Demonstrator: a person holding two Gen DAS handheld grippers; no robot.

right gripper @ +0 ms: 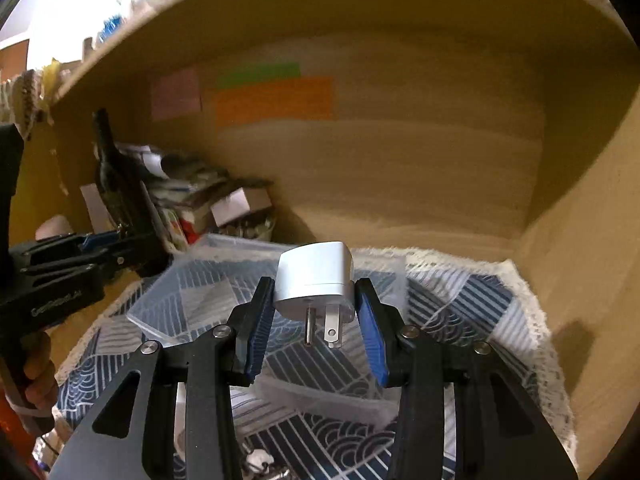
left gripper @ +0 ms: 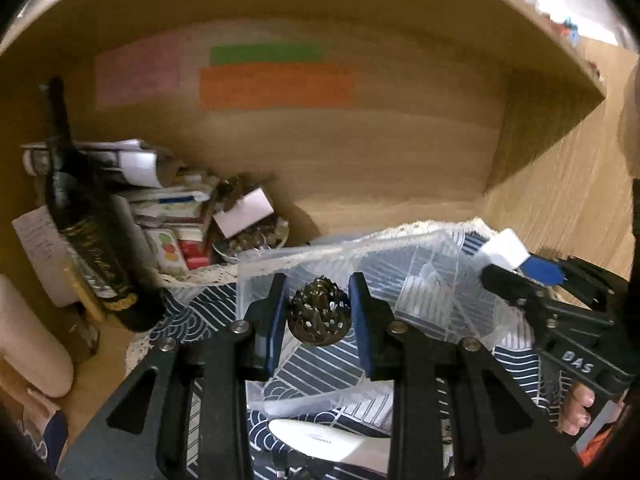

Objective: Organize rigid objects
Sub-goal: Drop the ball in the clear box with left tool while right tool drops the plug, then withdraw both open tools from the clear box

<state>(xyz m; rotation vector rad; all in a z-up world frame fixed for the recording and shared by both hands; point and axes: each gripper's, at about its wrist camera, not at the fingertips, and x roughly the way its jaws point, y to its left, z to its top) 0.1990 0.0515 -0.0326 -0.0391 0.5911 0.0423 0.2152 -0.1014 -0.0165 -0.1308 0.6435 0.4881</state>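
Note:
My left gripper (left gripper: 319, 298) is shut on a small dark metal ornament (left gripper: 319, 314) with spiky top, held above a clear plastic compartment box (left gripper: 424, 276) on a blue patterned cloth. My right gripper (right gripper: 315, 300) is shut on a white plug adapter (right gripper: 316, 282), prongs pointing toward the camera, above the same clear box (right gripper: 200, 300). The right gripper shows in the left wrist view (left gripper: 516, 270) with the white adapter (left gripper: 504, 250) in it. The left gripper shows at the left of the right wrist view (right gripper: 116, 246).
We are inside a wooden shelf cubby (left gripper: 360, 152). A dark wine bottle (left gripper: 86, 236) leans at the left, beside stacked papers and boxes (left gripper: 168, 200) and a bowl of small items (left gripper: 256, 236). A white handle-like object (left gripper: 332, 440) lies on the cloth (right gripper: 480, 312).

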